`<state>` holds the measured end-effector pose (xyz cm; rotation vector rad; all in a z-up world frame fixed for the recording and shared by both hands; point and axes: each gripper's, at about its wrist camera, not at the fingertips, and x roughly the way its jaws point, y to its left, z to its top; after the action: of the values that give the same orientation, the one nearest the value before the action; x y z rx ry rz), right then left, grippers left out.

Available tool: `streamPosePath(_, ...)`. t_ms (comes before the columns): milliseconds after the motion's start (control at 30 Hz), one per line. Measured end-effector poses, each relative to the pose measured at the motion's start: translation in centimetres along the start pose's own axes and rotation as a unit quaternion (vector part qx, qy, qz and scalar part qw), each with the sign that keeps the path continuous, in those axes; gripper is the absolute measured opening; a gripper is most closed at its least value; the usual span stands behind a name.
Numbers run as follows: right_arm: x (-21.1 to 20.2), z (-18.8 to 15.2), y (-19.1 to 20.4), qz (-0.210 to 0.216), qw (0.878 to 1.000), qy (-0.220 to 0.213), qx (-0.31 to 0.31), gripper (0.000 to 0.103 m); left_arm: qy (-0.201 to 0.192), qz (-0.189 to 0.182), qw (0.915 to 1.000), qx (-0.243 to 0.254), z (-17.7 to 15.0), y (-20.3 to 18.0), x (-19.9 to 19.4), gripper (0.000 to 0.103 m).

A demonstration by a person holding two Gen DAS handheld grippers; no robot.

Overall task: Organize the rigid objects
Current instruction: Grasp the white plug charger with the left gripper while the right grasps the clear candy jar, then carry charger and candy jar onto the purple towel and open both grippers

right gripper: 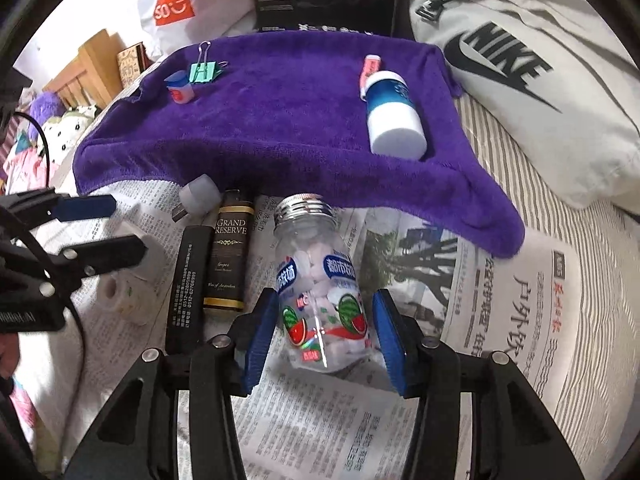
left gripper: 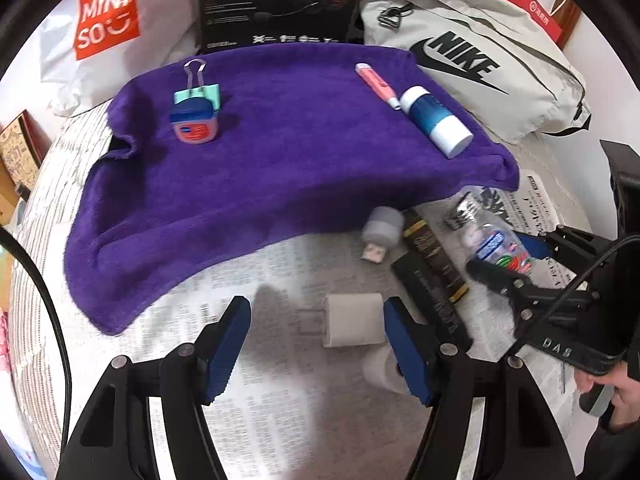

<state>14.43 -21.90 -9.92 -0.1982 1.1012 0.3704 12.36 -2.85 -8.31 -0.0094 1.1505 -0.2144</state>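
My left gripper [left gripper: 317, 310] points down at the newspaper, open, with a white charger plug [left gripper: 354, 320] lying between its blue pads, closer to the right pad. My right gripper [right gripper: 326, 298] straddles a clear candy bottle [right gripper: 318, 280] with a watermelon label and silver neck, which lies on the newspaper. Its pads sit close at both sides of the bottle without clearly pressing it. On the purple towel [left gripper: 280, 184] lie a small Vaseline jar [left gripper: 195, 125], a green binder clip [left gripper: 199, 90], a pink highlighter [left gripper: 378, 86] and a blue-and-white bottle [left gripper: 436, 122].
Between the grippers lie a grey USB adapter [right gripper: 199, 196], a Grand Reserve box [right gripper: 229, 258], a long black box [right gripper: 186, 280] and a white tape roll [right gripper: 124, 298]. Behind the towel stand a Miniso bag [left gripper: 106, 20], a black carton [left gripper: 276, 0] and a Nike bag [left gripper: 472, 64].
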Motion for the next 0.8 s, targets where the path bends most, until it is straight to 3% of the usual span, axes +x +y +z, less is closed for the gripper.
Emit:
streamPosePath(267, 0.1, 0.1, 0.0, 0.002, 1.000, -0.013, -0.006, 0.042, -0.003, 0.016, 0.9991, 0.039, -0.1, -0.6, 0.8, 0.063)
streamPosePath(333, 0.2, 0.1, 0.0, 0.005, 1.000, -0.014, -0.007, 0.042, -0.002, 0.021, 0.9986, 0.049, -0.3, -0.8, 1.0, 0.050)
streamPosePath(433, 0.2, 0.1, -0.1, 0.008, 1.000, -0.016, -0.007, 0.042, -0.009, 0.020, 0.9978, 0.062, -0.5, -1.0, 1.0, 0.042)
streamPosePath(800, -1.0, -0.2, -1.7, 0.045, 0.998, -0.020, 0.026, 0.041, -0.025, -0.011, 0.9990, 0.035, -0.7, 0.8, 0.0, 0.042)
